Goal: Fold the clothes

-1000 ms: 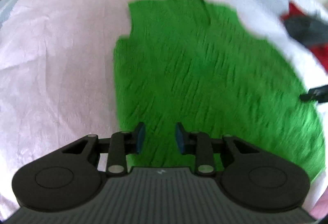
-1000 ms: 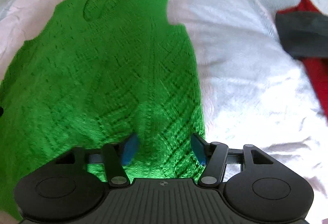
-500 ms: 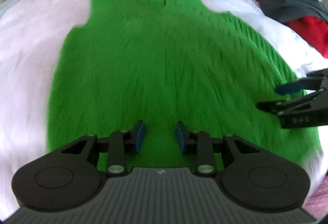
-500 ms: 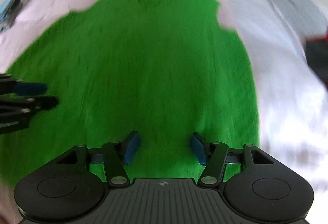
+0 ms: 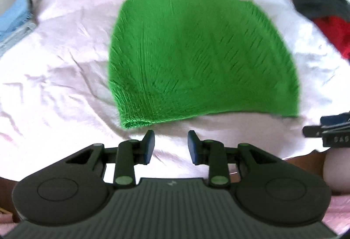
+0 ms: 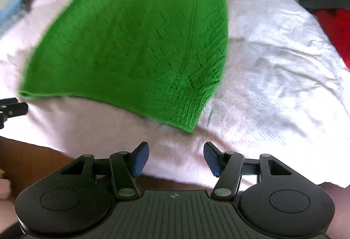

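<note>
A bright green knitted sleeveless top point(image 5: 201, 51) lies flat on the pale sheet point(image 5: 65, 68), neckline at the far end and ribbed hem nearest me. My left gripper point(image 5: 171, 142) hovers just short of the hem's left part, over bare sheet; its jaws are opening with nothing between them. My right gripper point(image 6: 176, 152) stands wider open over the sheet, short of the hem's right corner of the same top point(image 6: 140, 42), and holds nothing. Each gripper's tips show at the edge of the other's view: the right gripper point(image 5: 315, 127) and the left gripper point(image 6: 15, 106).
A red and dark grey heap of clothes point(image 5: 323, 14) lies at the right on the bed point(image 6: 321, 9). A folded light blue item point(image 5: 15, 14) sits at the far left. The bed's near edge and brown floor point(image 6: 26, 160) are below the grippers.
Both grippers have drawn back from above the green top toward the near edge of the bed, so the whole top now lies ahead of them. The left jaws are a little wider.
</note>
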A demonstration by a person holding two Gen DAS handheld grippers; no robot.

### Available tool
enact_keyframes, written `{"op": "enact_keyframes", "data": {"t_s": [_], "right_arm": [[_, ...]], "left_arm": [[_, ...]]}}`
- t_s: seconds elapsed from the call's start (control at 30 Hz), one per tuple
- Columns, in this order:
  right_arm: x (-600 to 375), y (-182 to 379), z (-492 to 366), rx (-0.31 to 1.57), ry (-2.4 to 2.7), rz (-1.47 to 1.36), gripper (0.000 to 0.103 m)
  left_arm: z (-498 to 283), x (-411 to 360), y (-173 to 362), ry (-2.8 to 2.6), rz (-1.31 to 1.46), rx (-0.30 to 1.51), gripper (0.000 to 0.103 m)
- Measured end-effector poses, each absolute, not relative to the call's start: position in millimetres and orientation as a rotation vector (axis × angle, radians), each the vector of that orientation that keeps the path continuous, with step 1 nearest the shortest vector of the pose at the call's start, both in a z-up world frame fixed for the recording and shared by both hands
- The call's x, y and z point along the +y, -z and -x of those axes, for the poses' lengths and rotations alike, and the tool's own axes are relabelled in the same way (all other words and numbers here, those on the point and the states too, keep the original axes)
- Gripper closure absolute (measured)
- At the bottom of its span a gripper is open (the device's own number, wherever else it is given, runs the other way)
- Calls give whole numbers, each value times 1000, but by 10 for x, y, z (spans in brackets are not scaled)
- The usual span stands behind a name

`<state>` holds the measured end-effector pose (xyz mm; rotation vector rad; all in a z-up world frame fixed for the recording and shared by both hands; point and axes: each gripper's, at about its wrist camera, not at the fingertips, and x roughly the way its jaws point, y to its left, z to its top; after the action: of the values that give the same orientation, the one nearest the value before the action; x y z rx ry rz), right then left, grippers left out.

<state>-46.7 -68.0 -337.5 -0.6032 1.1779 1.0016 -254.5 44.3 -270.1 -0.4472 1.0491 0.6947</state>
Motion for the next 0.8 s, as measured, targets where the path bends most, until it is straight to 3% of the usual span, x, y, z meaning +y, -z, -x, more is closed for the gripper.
{"op": "enact_keyframes", "data": {"t_s": [0.07,0.1,0.13,0.43,0.8], "right_arm": [[-745,3096,463,1176,-1025,550,39],[-766,2947,472,1166,-1033,531,19],[-782,2807,494,1147,-1041,516,6],[-1241,1706,736,1037,-1090,420,5],[-1311,1483,932,1034,-1097,434,5]], "left_arm": [[2608,338,2398,-709,457,1015,69],[2637,285,2241,-723,459,1000,68],[2663,239,2102,-737,462,988,64],[2815,28,1264,-839,433,904,50],[2785,-106,1013,-851,374,902,43]]}}
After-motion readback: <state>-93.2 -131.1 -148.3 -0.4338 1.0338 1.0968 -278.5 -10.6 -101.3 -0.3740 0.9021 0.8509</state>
